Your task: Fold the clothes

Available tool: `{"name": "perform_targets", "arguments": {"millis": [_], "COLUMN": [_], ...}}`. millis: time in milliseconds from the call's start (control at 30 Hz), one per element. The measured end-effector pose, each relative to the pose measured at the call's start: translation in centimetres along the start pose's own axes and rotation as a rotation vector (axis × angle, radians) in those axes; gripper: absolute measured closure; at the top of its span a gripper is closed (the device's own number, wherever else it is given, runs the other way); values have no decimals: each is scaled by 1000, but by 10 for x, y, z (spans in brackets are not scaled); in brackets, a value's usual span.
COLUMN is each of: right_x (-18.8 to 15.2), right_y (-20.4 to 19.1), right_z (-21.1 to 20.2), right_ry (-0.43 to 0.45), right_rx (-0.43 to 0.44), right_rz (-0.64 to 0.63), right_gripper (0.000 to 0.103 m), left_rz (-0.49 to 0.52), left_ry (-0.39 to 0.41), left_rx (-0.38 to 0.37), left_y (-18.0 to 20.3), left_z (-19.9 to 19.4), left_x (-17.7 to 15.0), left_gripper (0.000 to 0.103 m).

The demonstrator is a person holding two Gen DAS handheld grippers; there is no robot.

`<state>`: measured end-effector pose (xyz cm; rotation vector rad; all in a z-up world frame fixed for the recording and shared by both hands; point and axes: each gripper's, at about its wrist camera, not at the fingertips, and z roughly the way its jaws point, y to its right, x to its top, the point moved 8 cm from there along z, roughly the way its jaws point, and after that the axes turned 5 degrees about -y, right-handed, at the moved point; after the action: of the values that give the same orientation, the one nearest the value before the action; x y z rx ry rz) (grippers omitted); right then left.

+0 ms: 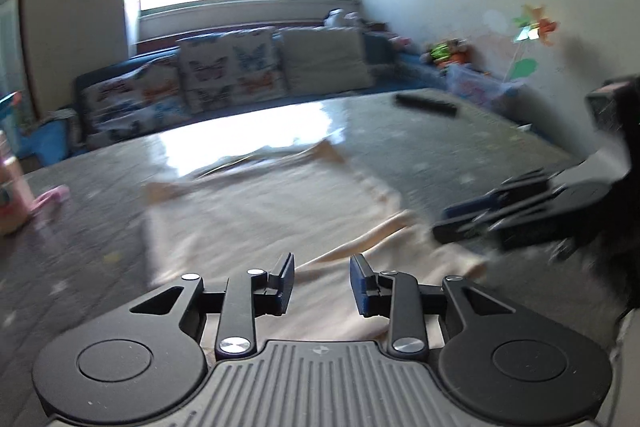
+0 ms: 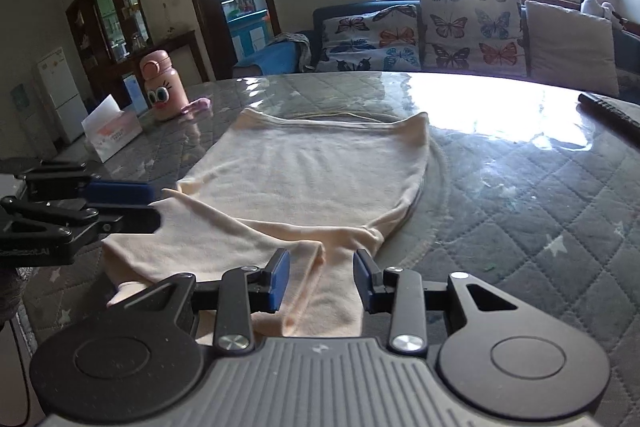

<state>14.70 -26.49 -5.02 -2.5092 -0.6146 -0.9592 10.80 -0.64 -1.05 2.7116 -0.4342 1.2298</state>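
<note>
- A cream garment (image 2: 308,183) lies flat on the quilted table (image 2: 520,195), which has a glossy clear cover; its long axis runs away from the near edge toward the sofa (image 2: 440,31), with a straight hemmed edge at the far end and a folded-over flap with loose creases at the near end.
- The right wrist view shows the garment sharply, along with a pink cartoon-faced bottle (image 2: 162,87) and a tissue box (image 2: 114,133) at the table's left, well apart from the cloth; a dark slim object (image 2: 608,115) lies at the far right.
- The left wrist view is motion-blurred: the cloth (image 1: 272,211) reads only as a pale patch, and the bottle is cut off by the left edge.
- Right gripper (image 2: 322,279): jaws spread, hovering over the near flap with cloth showing between them, grasping nothing.
- Left gripper (image 1: 322,283): jaws likewise parted above the cloth, empty. In the right wrist view it enters from the left (image 2: 132,207) just over the garment's near-left corner.
- Each camera catches the other gripper side-on at its frame edge (image 1: 480,215).
</note>
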Motion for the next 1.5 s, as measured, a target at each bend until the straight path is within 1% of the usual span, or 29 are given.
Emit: {"name": "perform_targets", "arguments": {"millis": [67, 167, 300, 367, 400, 433, 467, 533, 600, 633, 767, 800, 833, 900, 1033, 1167, 1200, 1233, 1267, 1333, 1367, 1500], "right_x": [0, -1, -2, -3, -3, -4, -4, -4, -1, 1, 7, 9, 13, 20, 29, 19, 13, 11, 9, 10, 12, 17], "right_y": [-3, -8, -12, -13, -14, -14, -15, -14, -15, -15, -17, -19, -20, -23, -23, -11, -6, -4, -2, -1, -3, -12], "right_z": [8, 22, 36, 38, 39, 40, 40, 41, 38, 37, 32, 30, 27, 21, 15, 33, 40, 42, 42, 39, 37, 30], "right_ry": [-12, -36, -64, -73, -77, -80, -83, -81, -74, -71, -55, -48, -37, -12, 18, -36, -60, -62, -65, -53, -48, -29], "right_rx": [8, 11, -1, -8, -12, -14, -16, -28, -35, -38, -49, -52, -57, -69, -105, -115, -130, -141, -138, -138, -132, -107], "right_rz": [-4, -12, -21, -31, -36, -39, -41, -42, -46, -48, -61, -68, -77, -96, -116, -76, -68, -68, -67, -64, -71, -101], "right_gripper": [69, 69, 71, 76, 77, 79, 84, 88, 96, 97, 100, 100, 100, 100, 100, 100, 100, 99, 99, 97, 96, 95], "left_rz": [-35, -78, -77, -74, -65, -56, -46, -27, -3, 10, 33, 36, 40, 46, 41, 37, 36, 35, 35, 36, 36, 28], "left_ry": [-21, -39, -60, -67, -70, -73, -76, -82, -86, -88, -88, -86, -85, -82, -88, -95, -98, -101, -104, -105, -98, -56], "left_rx": [46, 90, 83, 73, 69, 66, 63, 58, 68, 74, 71, 70, 74, 84, 87, 90, 88, 85, 83, 80, 81, 82], "left_y": [-21, -45, -54, -57, -55, -54, -53, -50, -48, -47, -44, -43, -44, -45, -47, -49, -49, -50, -51, -53, -55, -59], "left_z": [-2, -8, -10, -11, -11, -11, -11, -11, -8, -6, -3, -2, -3, -5, -4, -4, -6, -8, -9, -14, -18, -32], "left_x": [-12, -28, -42, -48, -51, -53, -55, -60, -63, -65, -67, -67, -67, -68, -72, -74, -73, -72, -71, -68, -66, -49], "left_gripper": [70, 70, 69, 66, 63, 62, 61, 61, 62, 62, 80, 91, 95, 99, 100, 100, 100, 99, 97, 95, 95, 95]}}
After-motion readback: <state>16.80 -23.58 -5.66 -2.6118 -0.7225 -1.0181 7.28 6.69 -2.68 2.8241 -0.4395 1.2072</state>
